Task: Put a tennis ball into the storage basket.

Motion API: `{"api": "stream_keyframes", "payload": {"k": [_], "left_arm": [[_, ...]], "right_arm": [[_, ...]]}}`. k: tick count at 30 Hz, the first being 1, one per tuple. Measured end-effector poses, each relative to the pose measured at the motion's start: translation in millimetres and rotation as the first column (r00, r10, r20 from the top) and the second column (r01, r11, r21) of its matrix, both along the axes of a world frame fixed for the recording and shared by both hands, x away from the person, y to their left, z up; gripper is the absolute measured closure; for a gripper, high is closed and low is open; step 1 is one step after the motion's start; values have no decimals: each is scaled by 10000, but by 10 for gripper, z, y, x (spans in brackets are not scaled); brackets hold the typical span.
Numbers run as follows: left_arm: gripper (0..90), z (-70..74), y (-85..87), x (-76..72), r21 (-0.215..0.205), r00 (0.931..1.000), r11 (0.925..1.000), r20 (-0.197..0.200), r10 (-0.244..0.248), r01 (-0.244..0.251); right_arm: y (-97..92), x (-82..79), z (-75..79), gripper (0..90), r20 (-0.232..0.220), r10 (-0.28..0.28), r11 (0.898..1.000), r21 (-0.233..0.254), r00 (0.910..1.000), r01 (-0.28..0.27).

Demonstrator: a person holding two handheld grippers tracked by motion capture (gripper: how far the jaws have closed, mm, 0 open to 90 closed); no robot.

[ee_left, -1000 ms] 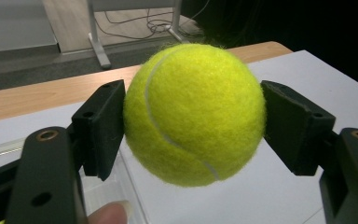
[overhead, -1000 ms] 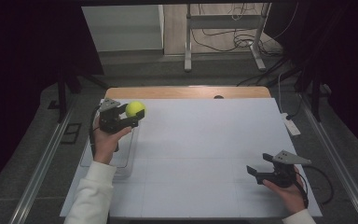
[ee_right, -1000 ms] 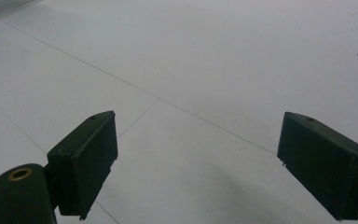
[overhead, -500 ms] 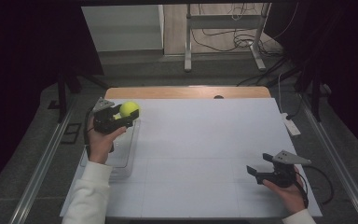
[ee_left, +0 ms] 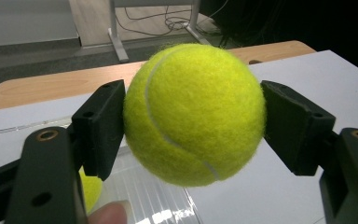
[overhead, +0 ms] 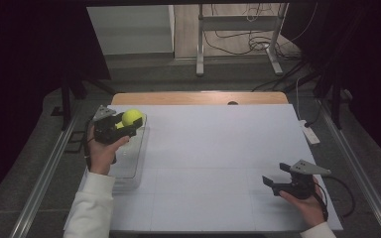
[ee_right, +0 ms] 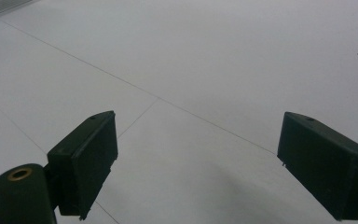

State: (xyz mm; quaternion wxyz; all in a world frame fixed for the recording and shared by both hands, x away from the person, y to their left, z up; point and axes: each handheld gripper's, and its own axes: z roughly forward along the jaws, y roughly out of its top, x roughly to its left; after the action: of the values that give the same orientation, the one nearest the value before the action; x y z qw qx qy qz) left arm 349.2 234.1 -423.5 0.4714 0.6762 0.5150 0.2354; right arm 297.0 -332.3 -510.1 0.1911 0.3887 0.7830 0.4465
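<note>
Okay, my tabletop (overhead: 218,163) is covered in white sheet; a clear tray (overhead: 129,163) sits along its left edge. My left gripper (overhead: 120,128) pinches a tennis ball (ee_left: 194,114) above the tray's far end, near the far left corner. My right gripper (overhead: 276,182) idles spread and empty near the right front corner. Risk: fuzzy round ball squirts from flat jaws, bounces off the tray rim. A second ball (ee_left: 89,189) lies in the tray.

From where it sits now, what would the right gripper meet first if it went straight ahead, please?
Probably the white table surface: the open right gripper points slightly down at it, with nothing between, though depth is hard to judge.
</note>
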Motion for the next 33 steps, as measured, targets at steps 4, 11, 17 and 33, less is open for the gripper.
{"api": "stream_keyframes", "payload": {"k": [4,11,17,33], "left_arm": [[273,-8,21,-8,103,9999,9999,-25,106,-106],[273,-18,58,-24,161,9998,9997,-60,190,-189],[273,-28,103,-48,191,9995,9994,-99,298,-296],[273,-36,281,-128,360,9974,9969,-167,703,-696]], "right_arm": [[0,1,-1,126,-3,-2,10000,1,10000,2],[1,5,-3,126,-9,-9,10000,2,10000,9],[-1,4,-2,127,-3,-15,10000,14,10000,15],[2,5,-2,126,2,-1,10000,-11,10000,1]]}}
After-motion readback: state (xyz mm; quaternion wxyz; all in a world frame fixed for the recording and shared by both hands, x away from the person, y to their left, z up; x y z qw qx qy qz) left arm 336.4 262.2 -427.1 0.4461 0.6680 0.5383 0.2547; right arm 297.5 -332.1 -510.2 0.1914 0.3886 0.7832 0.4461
